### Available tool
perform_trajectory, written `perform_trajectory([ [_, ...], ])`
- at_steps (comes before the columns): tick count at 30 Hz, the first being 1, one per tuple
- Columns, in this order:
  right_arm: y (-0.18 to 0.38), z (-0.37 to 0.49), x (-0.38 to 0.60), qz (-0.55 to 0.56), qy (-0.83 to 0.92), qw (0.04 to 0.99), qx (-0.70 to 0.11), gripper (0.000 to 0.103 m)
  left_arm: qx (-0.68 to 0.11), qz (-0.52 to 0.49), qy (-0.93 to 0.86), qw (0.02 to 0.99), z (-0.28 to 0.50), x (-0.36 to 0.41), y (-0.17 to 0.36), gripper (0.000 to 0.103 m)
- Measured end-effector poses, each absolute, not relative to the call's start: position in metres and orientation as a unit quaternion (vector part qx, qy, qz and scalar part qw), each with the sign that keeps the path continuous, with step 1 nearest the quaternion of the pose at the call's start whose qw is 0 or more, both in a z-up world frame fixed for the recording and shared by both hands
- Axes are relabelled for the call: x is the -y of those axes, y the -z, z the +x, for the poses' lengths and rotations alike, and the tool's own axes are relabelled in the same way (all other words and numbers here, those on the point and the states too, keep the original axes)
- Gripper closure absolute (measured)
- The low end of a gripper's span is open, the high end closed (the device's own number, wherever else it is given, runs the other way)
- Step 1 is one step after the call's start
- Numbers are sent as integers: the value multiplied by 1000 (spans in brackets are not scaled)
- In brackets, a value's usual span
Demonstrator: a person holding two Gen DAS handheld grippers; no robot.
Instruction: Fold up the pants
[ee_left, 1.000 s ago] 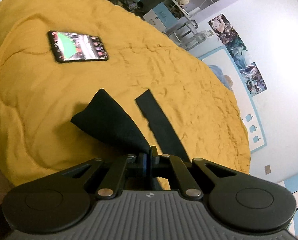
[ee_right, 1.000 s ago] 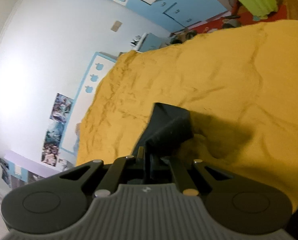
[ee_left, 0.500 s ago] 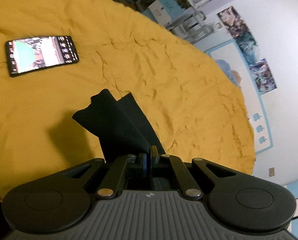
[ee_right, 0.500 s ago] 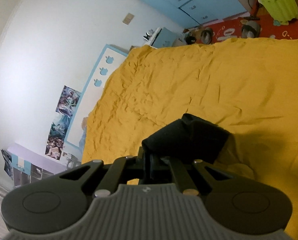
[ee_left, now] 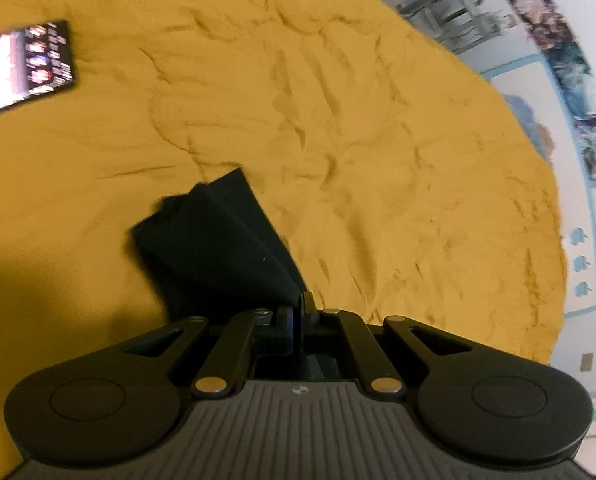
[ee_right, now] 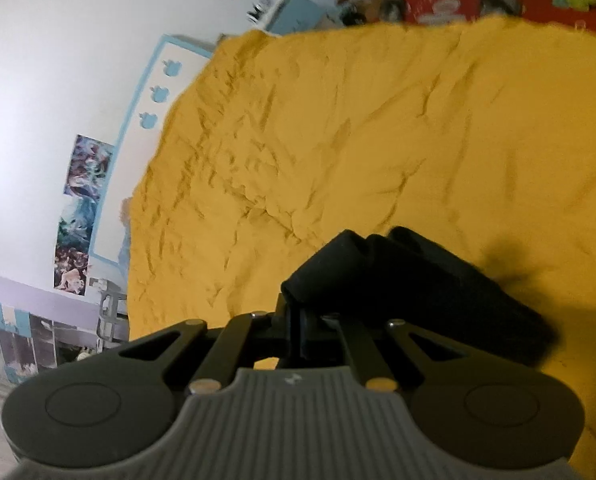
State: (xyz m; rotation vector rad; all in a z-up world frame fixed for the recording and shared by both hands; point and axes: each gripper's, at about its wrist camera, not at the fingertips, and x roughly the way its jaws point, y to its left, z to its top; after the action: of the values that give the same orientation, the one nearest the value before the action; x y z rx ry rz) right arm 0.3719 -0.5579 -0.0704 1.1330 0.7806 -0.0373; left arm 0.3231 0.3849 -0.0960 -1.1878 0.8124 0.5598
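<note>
We pinch the black pants (ee_left: 217, 248) in our left gripper (ee_left: 298, 312) and right gripper (ee_right: 295, 320), jaws pressed together on cloth above the yellow bedspread (ee_left: 378, 160). Only the left view shows the phone (ee_left: 21, 68); only the right, bunched folds.

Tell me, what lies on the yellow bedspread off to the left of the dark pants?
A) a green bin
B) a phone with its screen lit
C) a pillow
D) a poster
B: in the left wrist view a phone with a glowing screen lies flat on the bedspread, apart from the pants.
</note>
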Motion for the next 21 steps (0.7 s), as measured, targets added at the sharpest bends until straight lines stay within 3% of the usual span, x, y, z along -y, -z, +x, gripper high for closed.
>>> perform_trajectory([
  [5, 123, 444, 557, 538, 39, 735, -411, 103, -403, -523, -278, 697, 372, -392, 136, 100],
  [6, 134, 452, 555, 536, 45, 734, -415, 99, -409, -518, -282, 697, 381, -393, 142, 100],
  [9, 152, 470, 552, 521, 40, 750, -405, 94, -371, -537, -286, 702, 385, -401, 149, 98],
  [11, 153, 468, 553, 515, 39, 768, -380, 92, -337, -544, -296, 709, 376, -406, 145, 92],
  [12, 152, 465, 555, 507, 43, 777, -371, 85, -318, -541, -307, 716, 368, -409, 140, 91],
  [15, 148, 452, 564, 485, 68, 794, -359, 84, -246, -531, -367, 723, 331, -419, 122, 86],
  [18, 128, 435, 563, 436, 68, 831, -339, 84, -265, -447, -377, 767, 318, -404, 99, 83],
  [21, 106, 425, 536, 367, 29, 868, -332, 84, -286, -401, -316, 811, 307, -370, 85, 69],
])
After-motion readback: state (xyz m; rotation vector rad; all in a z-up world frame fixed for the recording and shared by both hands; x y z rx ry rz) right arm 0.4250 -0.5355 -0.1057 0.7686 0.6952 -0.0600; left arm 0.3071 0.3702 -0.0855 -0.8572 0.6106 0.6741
